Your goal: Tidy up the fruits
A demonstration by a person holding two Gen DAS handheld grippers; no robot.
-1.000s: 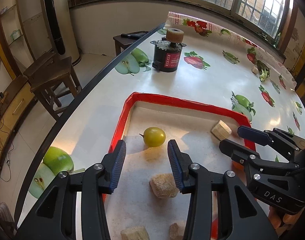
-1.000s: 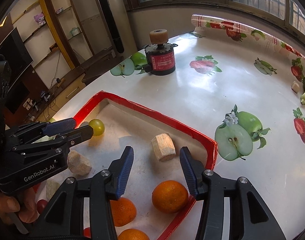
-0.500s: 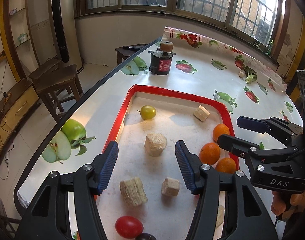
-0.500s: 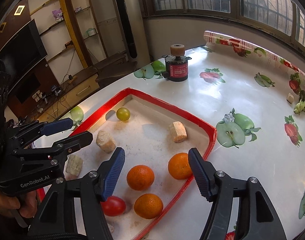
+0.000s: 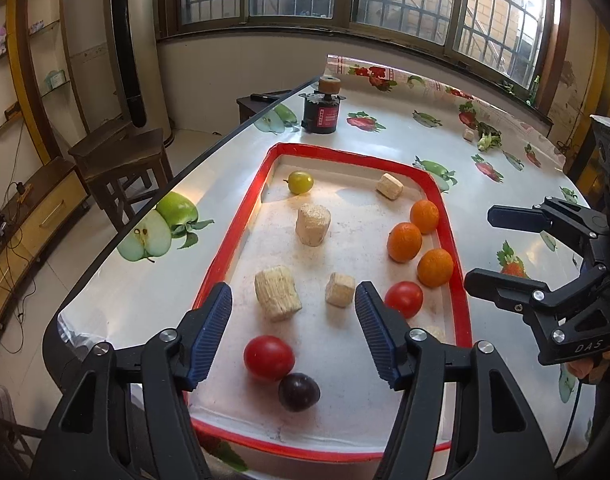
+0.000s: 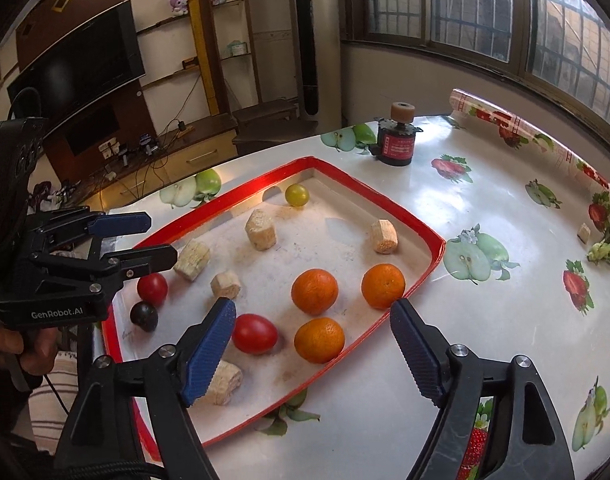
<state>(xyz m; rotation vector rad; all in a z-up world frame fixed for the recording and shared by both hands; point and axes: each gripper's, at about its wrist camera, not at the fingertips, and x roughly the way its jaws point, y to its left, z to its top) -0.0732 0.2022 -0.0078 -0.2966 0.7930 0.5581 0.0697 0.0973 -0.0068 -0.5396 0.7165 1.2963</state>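
A red-rimmed tray (image 5: 241, 236) (image 6: 421, 276) lies on the table. It holds three oranges (image 5: 404, 241) (image 6: 314, 291), two red tomatoes (image 5: 268, 357) (image 6: 254, 333), a dark plum (image 5: 299, 392) (image 6: 144, 316), a yellow-green fruit (image 5: 300, 182) (image 6: 296, 195) and several beige blocks (image 5: 313, 224). My left gripper (image 5: 293, 336) (image 6: 145, 236) is open and empty above the tray's near end. My right gripper (image 6: 313, 354) (image 5: 501, 248) is open and empty above the tray's right rim.
A black and red cylinder with a brown cap (image 5: 321, 114) (image 6: 397, 144) stands beyond the tray. A small beige block and green sprig (image 6: 597, 240) lie far right. The table edge runs along the left, with a wooden stool (image 5: 121, 160) beyond it.
Both grippers have pulled back and up from the tray, so more of it shows. Both stay open and empty. The fruits have not moved.
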